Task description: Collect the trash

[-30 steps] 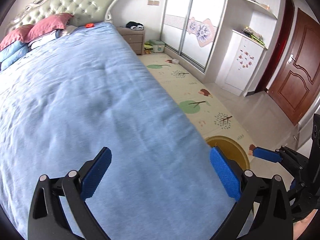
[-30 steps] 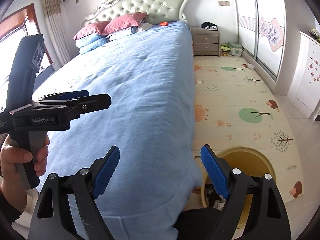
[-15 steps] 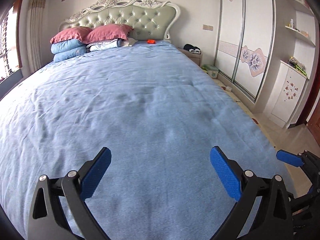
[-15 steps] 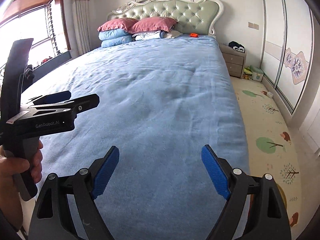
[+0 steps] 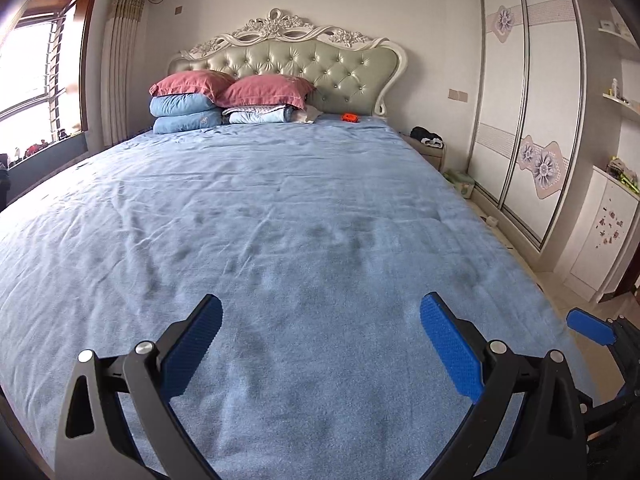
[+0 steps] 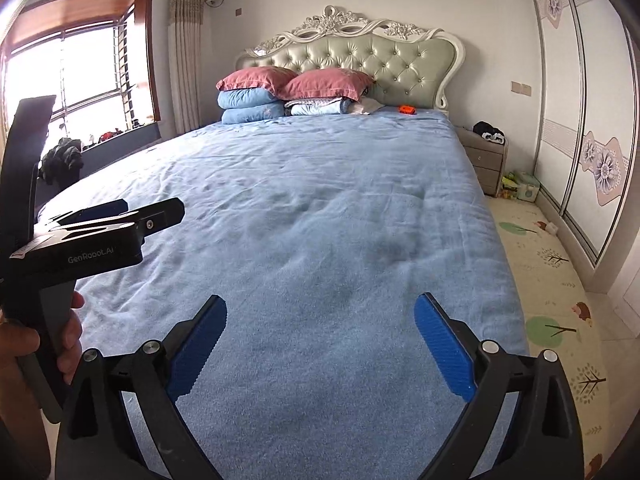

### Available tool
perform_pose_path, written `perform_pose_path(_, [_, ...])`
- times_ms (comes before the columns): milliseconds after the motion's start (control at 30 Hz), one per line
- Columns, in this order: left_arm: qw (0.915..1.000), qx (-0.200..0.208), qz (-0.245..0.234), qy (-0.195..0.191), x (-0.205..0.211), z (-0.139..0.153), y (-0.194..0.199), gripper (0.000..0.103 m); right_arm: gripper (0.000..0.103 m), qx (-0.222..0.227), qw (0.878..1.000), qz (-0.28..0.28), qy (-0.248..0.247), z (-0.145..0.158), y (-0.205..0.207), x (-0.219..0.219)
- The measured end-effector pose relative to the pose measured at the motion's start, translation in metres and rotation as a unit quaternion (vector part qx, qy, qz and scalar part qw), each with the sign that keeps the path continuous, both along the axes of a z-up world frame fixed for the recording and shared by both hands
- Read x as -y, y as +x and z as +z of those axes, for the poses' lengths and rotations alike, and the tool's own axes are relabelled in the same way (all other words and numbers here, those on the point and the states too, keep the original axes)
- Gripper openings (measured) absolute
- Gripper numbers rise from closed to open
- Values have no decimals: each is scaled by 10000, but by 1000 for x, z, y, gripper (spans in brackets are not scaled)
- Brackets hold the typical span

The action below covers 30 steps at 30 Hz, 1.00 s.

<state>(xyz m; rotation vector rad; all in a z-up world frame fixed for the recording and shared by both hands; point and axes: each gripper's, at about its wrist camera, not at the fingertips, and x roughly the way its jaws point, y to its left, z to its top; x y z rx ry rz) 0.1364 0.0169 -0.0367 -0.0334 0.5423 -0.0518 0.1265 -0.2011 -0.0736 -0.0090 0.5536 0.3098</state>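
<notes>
Blue-padded left tool and right tool both spread wide, empty, above blue bedspread, small orange item near headboard

One bed, two pink pillows, two blue pillows, one orange item, one nightstand.

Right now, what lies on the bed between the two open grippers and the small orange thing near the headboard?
Only bare, wrinkled blue bedspread lies between the left gripper, the right gripper and the orange thing; both wrist views show this.

Left tongs spread wide, right tongs likewise, side by side
</notes>
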Motion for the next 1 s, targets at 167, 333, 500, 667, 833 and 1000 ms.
perform_pose_path(167, [9999, 142, 48, 52, -5, 4, -5, 99, 95, 47, 9999, -52, 82, 2, 5, -1])
perform_pose_path(333, [9995, 304, 16, 1, -6, 10, -13, 99, 95, 101, 9998, -19, 149, 4, 4, -3])
perform_pose_path(500, [9991, 416, -42, 4, -5, 16, -20, 99, 95, 111, 9997, -2, 235, 5, 3, -4])
perform_pose_path(667, [9991, 425, -86, -38, -6, 19, -20, 99, 95, 106, 9995, 22, 304, 6, 2, -4])
perform_pose_path(833, [9986, 497, 33, 161, -2, 20, -21, 99, 95, 113, 9996, 33, 274, 7, 2, -4])
perform_pose_path(1000, [9988, 421, 41, 246, 1, 21, -19, 99, 95, 113, 9995, 9, 290, 7, 1, -4])
